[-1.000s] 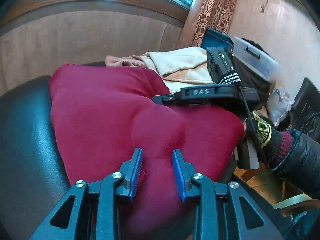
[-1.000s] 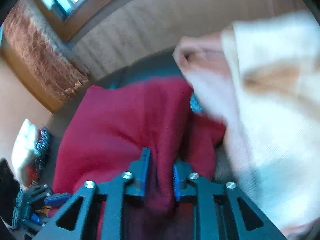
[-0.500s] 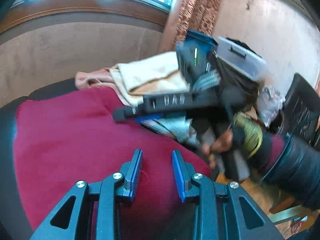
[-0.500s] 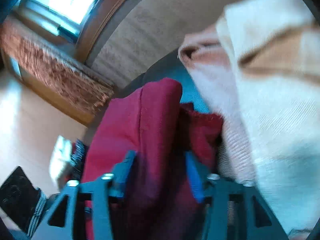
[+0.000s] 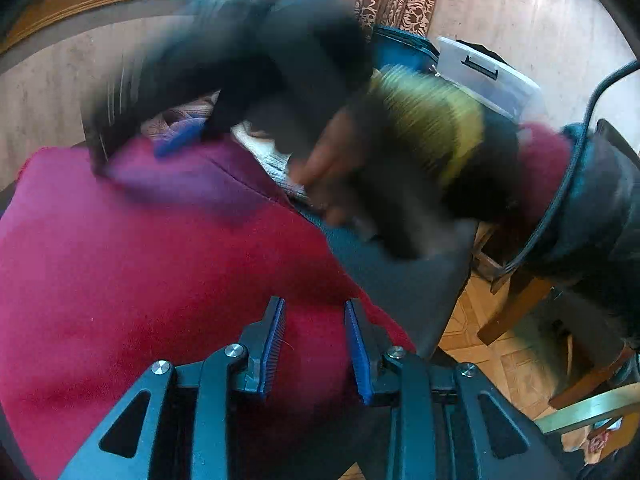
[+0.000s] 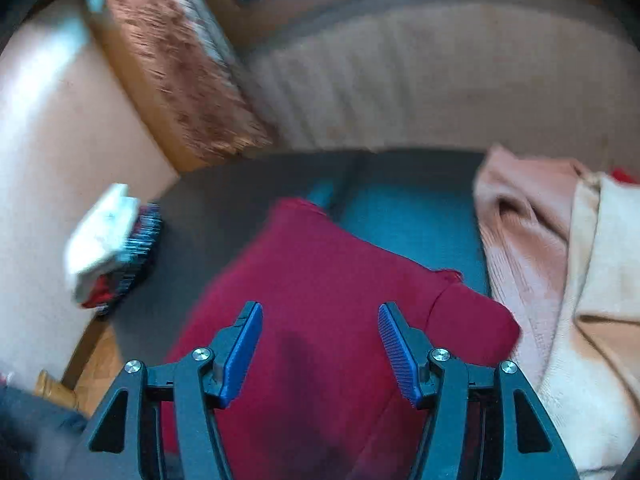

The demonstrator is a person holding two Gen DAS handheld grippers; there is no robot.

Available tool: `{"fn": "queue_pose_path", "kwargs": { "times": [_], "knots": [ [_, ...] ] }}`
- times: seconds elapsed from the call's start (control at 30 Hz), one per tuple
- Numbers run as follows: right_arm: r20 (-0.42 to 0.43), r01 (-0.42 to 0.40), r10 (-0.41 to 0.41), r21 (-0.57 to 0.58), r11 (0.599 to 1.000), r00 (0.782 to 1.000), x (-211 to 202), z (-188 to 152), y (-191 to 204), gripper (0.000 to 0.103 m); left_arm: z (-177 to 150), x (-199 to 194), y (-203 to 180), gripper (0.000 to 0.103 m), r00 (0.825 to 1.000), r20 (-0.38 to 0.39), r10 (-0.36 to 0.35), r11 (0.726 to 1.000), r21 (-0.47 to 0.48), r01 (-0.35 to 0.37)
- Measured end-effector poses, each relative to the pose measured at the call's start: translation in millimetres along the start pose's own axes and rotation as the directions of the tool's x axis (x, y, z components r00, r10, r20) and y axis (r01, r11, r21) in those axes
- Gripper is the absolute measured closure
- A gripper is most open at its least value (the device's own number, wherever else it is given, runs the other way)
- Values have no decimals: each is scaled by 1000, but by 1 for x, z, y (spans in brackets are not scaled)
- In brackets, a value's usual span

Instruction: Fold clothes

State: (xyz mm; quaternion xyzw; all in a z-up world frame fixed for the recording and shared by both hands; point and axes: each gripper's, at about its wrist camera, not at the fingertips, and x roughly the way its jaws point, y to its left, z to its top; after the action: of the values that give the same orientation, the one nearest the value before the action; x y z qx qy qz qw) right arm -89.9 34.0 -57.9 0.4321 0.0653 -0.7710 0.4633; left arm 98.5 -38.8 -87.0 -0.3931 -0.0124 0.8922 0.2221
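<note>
Released, right gripper (image 6: 320, 344) now gapes above the red garment (image 6: 320, 272)

Fuzzy matt red cloth garment (image 6: 320, 300), ribbed blue fingers (image 6: 396, 348), smooth dark leathery seat (image 5: 408, 284), glossy wood floor (image 5: 480, 356)

Motion blur smears the right gripper (image 5: 192, 136) and the person's hand (image 5: 332, 176) across the red garment (image 5: 140, 260)
</note>
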Motion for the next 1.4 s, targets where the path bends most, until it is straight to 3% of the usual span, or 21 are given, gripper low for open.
{"fn": "queue_pose_path", "kwargs": {
  "times": [0.03,0.13,0.23,0.3,0.43,0.53,0.6,0.73,0.83,0.9,0.97,1.0,1.2,1.4],
  "knots": [
    [-1,28,-28,5,1000,1000,12,-6,-5,42,-1,1,-1,73,1000,2,6,1000,4,-6],
    [129,21,-19,-17,1000,991,9,-27,-12,44,-4,1,0,73,1000,12,3,1000,-7,-3],
    [127,26,-25,-7,1000,992,7,-27,-14,45,-5,-18,2,73,999,47,0,999,-36,1],
    [116,45,-42,-23,999,992,9,-24,-8,45,-6,-34,4,73,997,80,4,998,-57,1],
    [29,82,-81,-44,996,996,10,-12,-1,43,-21,-77,20,73,979,177,103,991,-108,-85],
    [-59,193,-200,-114,975,978,5,11,18,36,-30,-89,39,72,967,188,171,977,-157,-142],
    [-30,241,-250,-175,955,968,-5,26,40,36,-34,-87,46,72,968,174,180,974,-168,-151],
    [37,162,-158,-301,940,987,-6,43,96,29,-34,-74,40,69,969,162,186,977,-136,-164],
    [-41,80,-100,-333,940,994,33,45,112,28,-37,-64,44,66,971,129,200,973,-139,-182],
    [-105,75,-114,-317,946,988,68,41,103,28,-40,-62,42,66,969,131,211,971,-140,-192],
    [-127,22,-50,-216,976,991,92,32,77,15,-42,-60,43,66,968,130,214,970,-146,-195],
    [-126,-12,-8,-158,987,992,100,28,63,14,-43,-59,43,66,967,133,219,969,-144,-200],
    [-125,-47,32,-117,992,992,109,32,49,14,-43,-58,42,65,958,147,245,963,-152,-223],
    [-115,-5,-9,-126,992,993,100,29,51,13,-35,-68,40,65,952,154,265,954,-185,-236]
  ]
}}
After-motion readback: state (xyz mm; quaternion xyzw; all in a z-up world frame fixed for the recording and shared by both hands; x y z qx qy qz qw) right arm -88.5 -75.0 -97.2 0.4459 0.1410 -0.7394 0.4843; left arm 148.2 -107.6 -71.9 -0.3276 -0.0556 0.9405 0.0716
